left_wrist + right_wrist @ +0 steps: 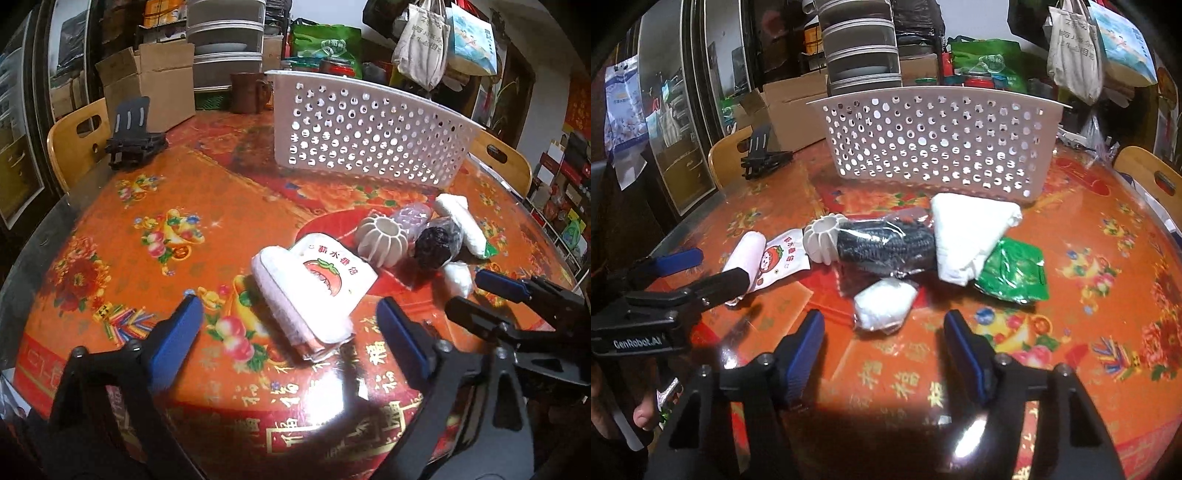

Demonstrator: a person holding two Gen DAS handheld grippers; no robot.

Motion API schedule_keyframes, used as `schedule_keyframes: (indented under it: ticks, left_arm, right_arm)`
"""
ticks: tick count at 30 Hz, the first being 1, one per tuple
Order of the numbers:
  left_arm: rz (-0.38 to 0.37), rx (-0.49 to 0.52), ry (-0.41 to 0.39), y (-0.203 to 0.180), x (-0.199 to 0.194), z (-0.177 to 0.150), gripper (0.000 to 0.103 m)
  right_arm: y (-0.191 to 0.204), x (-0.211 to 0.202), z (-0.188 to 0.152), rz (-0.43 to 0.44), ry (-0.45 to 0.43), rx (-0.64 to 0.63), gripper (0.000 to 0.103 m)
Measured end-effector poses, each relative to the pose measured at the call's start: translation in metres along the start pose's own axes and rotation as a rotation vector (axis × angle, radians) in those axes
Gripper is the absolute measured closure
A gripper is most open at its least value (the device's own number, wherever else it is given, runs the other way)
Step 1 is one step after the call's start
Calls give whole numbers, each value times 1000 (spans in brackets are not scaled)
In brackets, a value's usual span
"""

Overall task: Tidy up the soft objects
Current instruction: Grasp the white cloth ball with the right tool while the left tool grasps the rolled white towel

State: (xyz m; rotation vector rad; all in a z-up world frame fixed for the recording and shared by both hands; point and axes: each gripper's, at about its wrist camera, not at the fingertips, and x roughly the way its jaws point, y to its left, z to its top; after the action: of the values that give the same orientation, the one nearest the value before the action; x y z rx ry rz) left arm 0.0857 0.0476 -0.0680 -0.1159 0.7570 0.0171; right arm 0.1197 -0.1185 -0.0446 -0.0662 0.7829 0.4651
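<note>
Several soft items lie on the red table before a white perforated basket [369,133] [938,147]. A pink towel roll in a tomato-print pack [306,295] [764,258] lies just ahead of my open, empty left gripper [291,325]. A white ribbed ring [823,240] [382,238], a black knitted roll in plastic [886,243] [437,243], a white folded cloth [967,236], a green packet [1015,273] and a small white bagged bundle [884,306] [458,280] lie in a cluster. My right gripper [882,332] is open and empty, just before the white bundle.
A black phone stand [131,136] and a cardboard box [151,85] sit at the far left of the table. A brown mug [247,92] stands behind the basket. Wooden chair backs [77,140] [1152,177] flank the table. Shelves and hanging bags fill the background.
</note>
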Motion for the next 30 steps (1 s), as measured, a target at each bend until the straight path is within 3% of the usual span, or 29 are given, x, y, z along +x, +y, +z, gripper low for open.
schedule_keyframes:
  ticks: [5,7,12,30]
  left_arm:
    - [-9,1,7,1,5,-1,35]
    - [-25,0,10,2,7,-1,39]
    - [-39,22,10,-2,9,-3,64]
    - [-20,-6,-82,9,-20,-1,75]
  right_arm:
    - [5,6,4,-11,1,-7,51]
    - [6,7,4,-15,1,-12,60]
    - [10,8,4,-29,-2,-30,68]
    - [-3,-24,0,9,-78,-25,70]
